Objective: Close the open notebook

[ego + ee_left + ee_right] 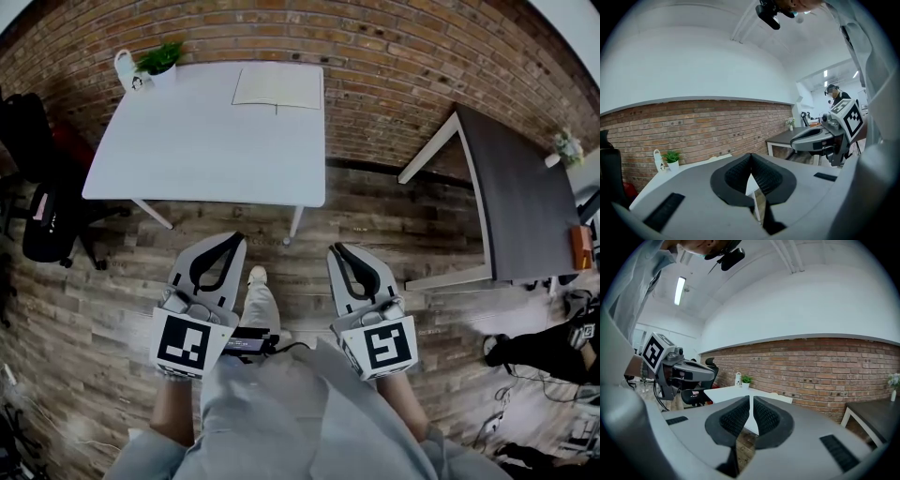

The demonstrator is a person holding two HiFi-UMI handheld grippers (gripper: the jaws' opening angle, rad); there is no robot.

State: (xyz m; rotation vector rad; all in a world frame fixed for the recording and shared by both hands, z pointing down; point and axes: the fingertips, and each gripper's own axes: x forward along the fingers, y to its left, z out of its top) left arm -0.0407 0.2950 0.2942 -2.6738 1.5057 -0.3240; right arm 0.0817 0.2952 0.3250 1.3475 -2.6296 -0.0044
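We hold both grippers low over the wooden floor [309, 220], well short of the white surface [206, 141] and touching nothing on it. The left gripper [236, 238] has its fingers [736, 176] pressed together at the tips, with nothing between them. The right gripper [335, 248] has its fingers [731, 417] drawn together too. In its own view only a hairline slit shows between them, and it pinches nothing.

The notebook [277, 87] lies open and flat at the far right corner of the white surface, its pages up and its long side along the far edge. It is well apart from both grippers.

At the far left corner stands a small white pot [161, 77] with a green plant [159, 58] in it. Just beside the pot, nearer the left edge, stands a white lantern-shaped thing [125, 67]; we cannot tell whether it holds anything.

To the right stands a separate dark surface [525, 197]. It carries a small plant [565, 145] at its far end and an orange thing [581, 246] at its right edge, too small to make out. A black office chair [47, 225] stands left of the white surface.
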